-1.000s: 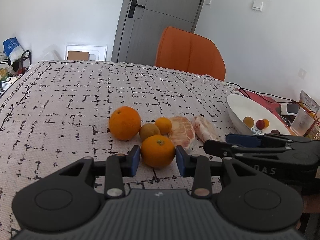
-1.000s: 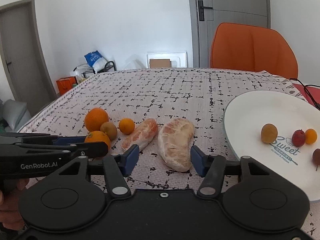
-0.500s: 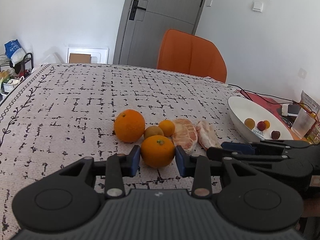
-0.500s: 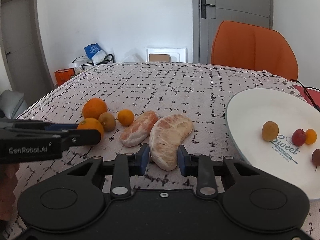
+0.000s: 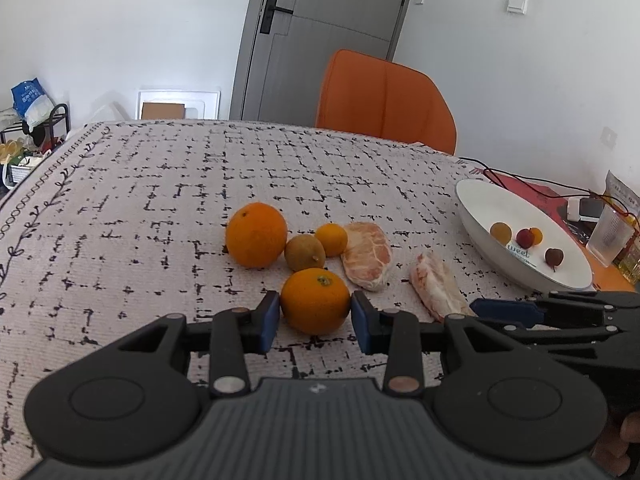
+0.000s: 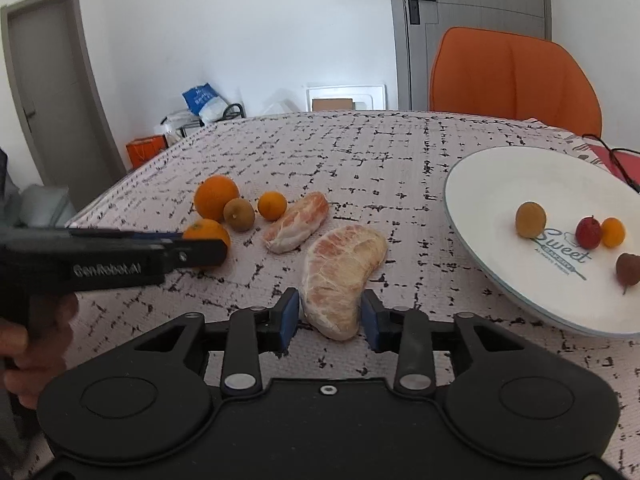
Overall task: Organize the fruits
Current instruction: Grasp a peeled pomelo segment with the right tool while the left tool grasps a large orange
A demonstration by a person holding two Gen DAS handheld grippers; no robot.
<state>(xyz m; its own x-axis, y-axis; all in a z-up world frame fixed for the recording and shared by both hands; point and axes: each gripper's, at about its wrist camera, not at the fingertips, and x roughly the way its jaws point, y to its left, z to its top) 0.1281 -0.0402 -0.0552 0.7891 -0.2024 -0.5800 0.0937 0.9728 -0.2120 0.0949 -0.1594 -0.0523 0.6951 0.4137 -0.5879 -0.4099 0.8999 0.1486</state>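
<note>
Fruit sorting on bench, both tools at fruit.
Left tool point(image 5: 315, 316) clamped on one orange point(image 5: 315, 300); right tool point(image 6: 330, 317) has just been opening, its pads beside one peeled pomelo piece point(image 6: 340, 280), gap showing. Loose on bench point(image 6: 400, 184): three oranges, one brown fruit, two pomelo pieces. White plate point(image 6: 480, 208) holds four small fruits.

Beyond your tongs, an orange chair point(image 5: 386, 100) stands at the desk's point(image 5: 160, 200) far edge before a grey door point(image 5: 320, 32); a clear cup point(image 5: 610, 236) sits far right.
</note>
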